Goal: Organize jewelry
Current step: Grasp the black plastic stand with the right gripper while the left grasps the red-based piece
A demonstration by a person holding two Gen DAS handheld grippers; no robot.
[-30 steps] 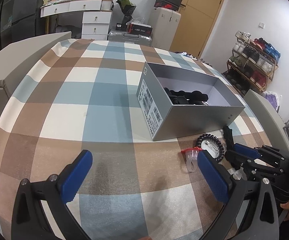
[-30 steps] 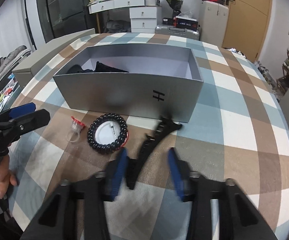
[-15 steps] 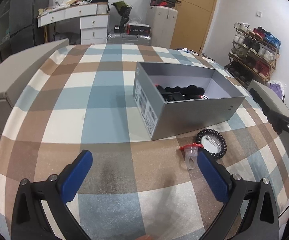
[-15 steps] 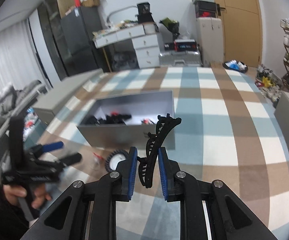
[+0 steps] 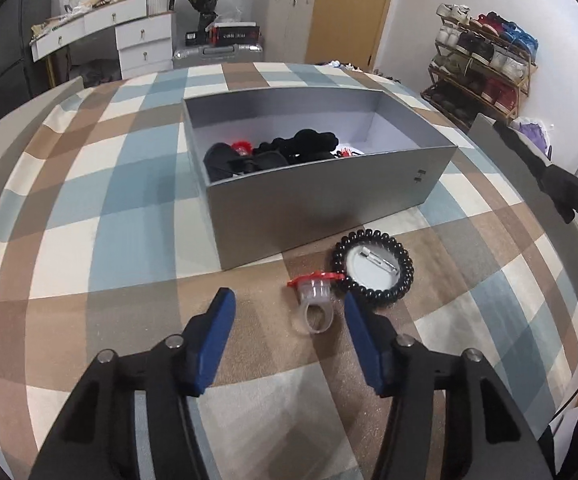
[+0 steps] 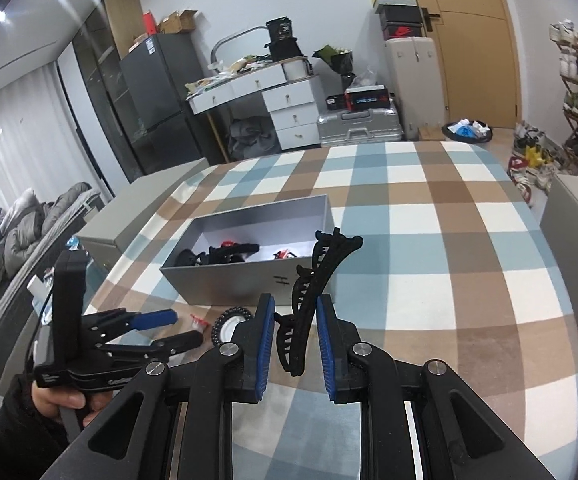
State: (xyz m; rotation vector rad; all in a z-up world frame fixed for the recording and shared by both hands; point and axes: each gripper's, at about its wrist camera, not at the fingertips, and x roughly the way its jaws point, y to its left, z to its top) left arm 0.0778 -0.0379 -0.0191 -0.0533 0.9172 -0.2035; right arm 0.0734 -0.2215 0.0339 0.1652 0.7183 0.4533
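Right gripper (image 6: 292,334) clamps black hair clip (image 6: 316,280) above grey box (image 5: 329,188) — left gripper (image 5: 287,326) half-open, just been closing, plastic ring (image 5: 314,304) between its jaws, unpressed, before the box.

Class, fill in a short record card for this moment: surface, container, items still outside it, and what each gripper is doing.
surface: checked cloth
container: open grey box, dark accessories inside
loose items: clear ring with red top; black beaded bracelet, both in front of the box
left gripper: jaws just been closing, ring between them, not yet pinched
right gripper: clamped on black hair clip, held above the cloth
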